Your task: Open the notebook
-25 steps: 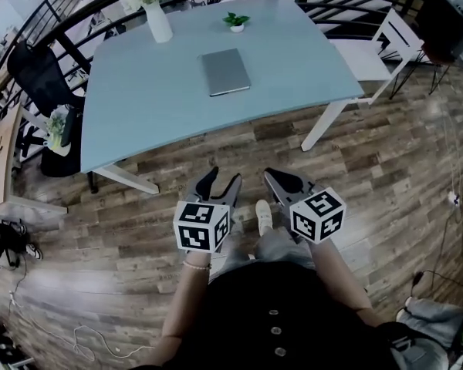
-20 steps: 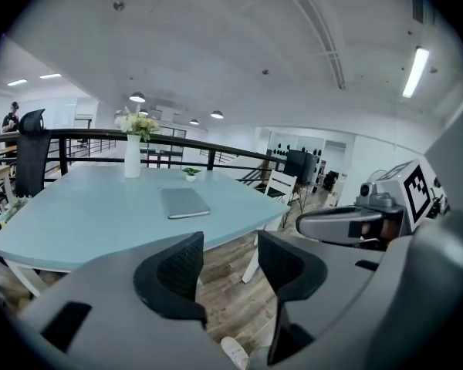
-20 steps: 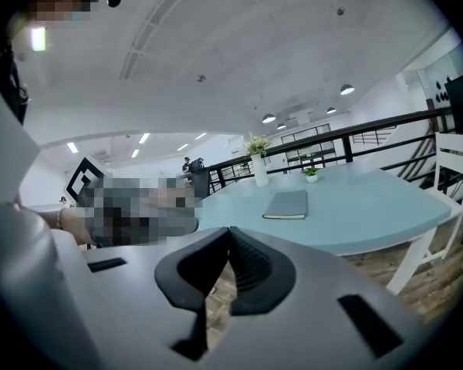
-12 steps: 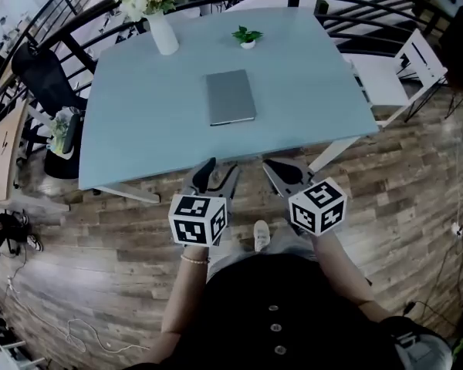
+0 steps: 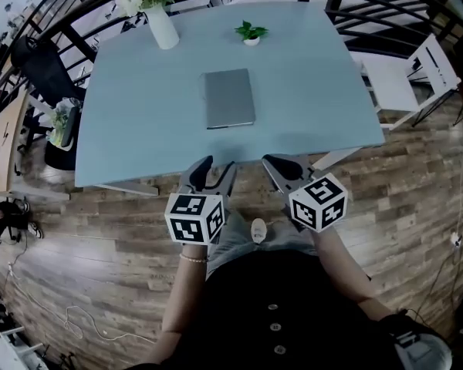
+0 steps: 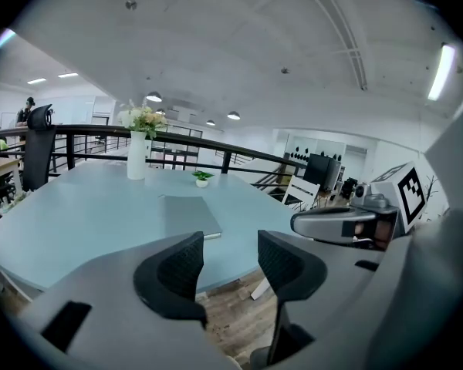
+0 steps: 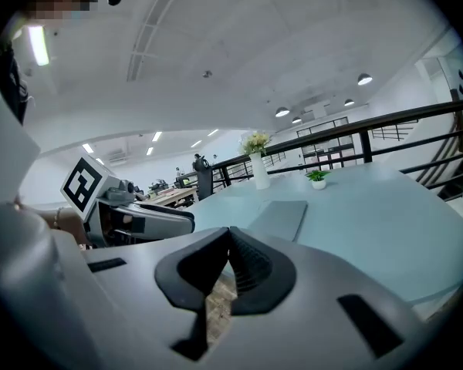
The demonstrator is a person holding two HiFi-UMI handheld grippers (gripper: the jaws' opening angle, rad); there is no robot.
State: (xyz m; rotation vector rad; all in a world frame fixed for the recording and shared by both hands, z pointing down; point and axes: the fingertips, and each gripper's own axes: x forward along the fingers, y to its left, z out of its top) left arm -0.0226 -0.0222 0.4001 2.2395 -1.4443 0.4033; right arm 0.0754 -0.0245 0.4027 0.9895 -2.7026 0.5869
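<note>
Here our left gripper [image 5: 217,166] hangs by the near edge of the table [image 5: 139,110], jaws apart and empty; our right gripper [image 5: 281,165] beside it has its jaws pressed together on nothing. We see the notebook [image 5: 229,98] lying closed and flat near the table's middle, well apart from both.

Bright even ceiling lighting, soft shadows, strong fisheye distortion, dark corners.

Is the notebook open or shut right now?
Shut. The notebook lies flat on the table, its grey cover down and no pages showing.
</note>
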